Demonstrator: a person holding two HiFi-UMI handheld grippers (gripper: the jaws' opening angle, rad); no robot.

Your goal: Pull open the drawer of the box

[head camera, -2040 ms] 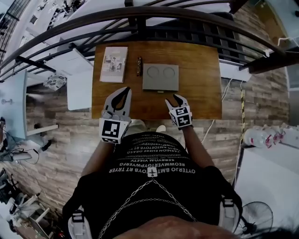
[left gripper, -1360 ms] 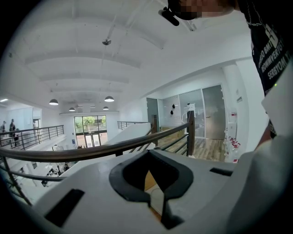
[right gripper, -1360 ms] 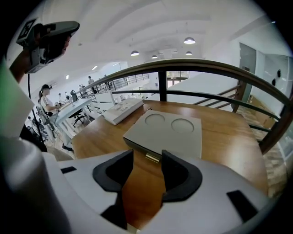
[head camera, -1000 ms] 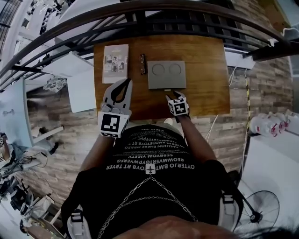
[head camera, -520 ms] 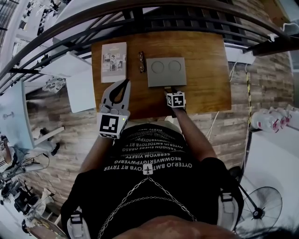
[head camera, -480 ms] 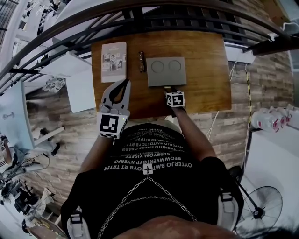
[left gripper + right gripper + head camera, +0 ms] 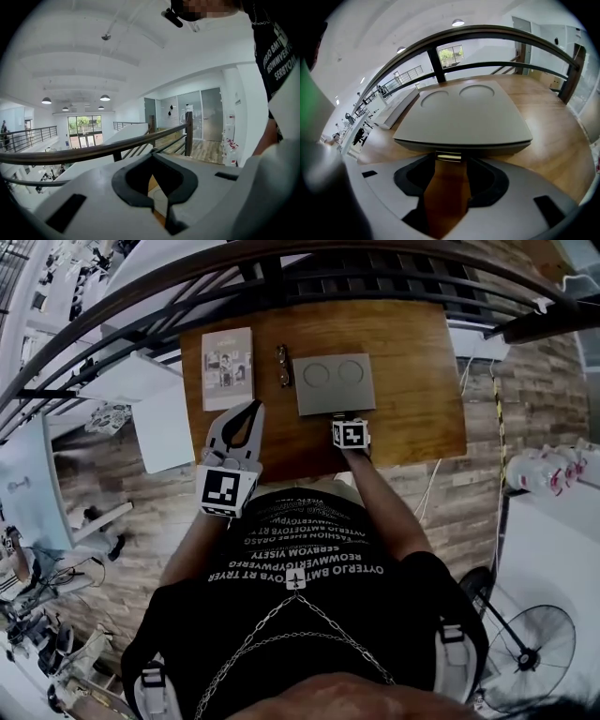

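A flat grey box (image 7: 330,383) with two round dents in its lid lies on the wooden table (image 7: 412,381). In the right gripper view the box (image 7: 464,112) fills the middle, and a small pale drawer handle (image 7: 448,156) juts from its front edge. My right gripper (image 7: 343,419) (image 7: 449,163) points steeply down at that edge. Its jaws have just been opening and stand wide to either side of the handle, with no pad pressing on it. My left gripper (image 7: 253,410) (image 7: 152,157) hovers over the table's near left part, fingertips together, holding nothing.
A thin book (image 7: 227,368) lies at the table's left. A small dark object (image 7: 283,366) sits between it and the box. A dark curved railing (image 7: 281,277) runs behind the table. A white ledge (image 7: 161,423) adjoins the left side.
My right gripper has moved forward and down to the box's front edge, and its marker cube now faces up. The left gripper has stayed where it was.
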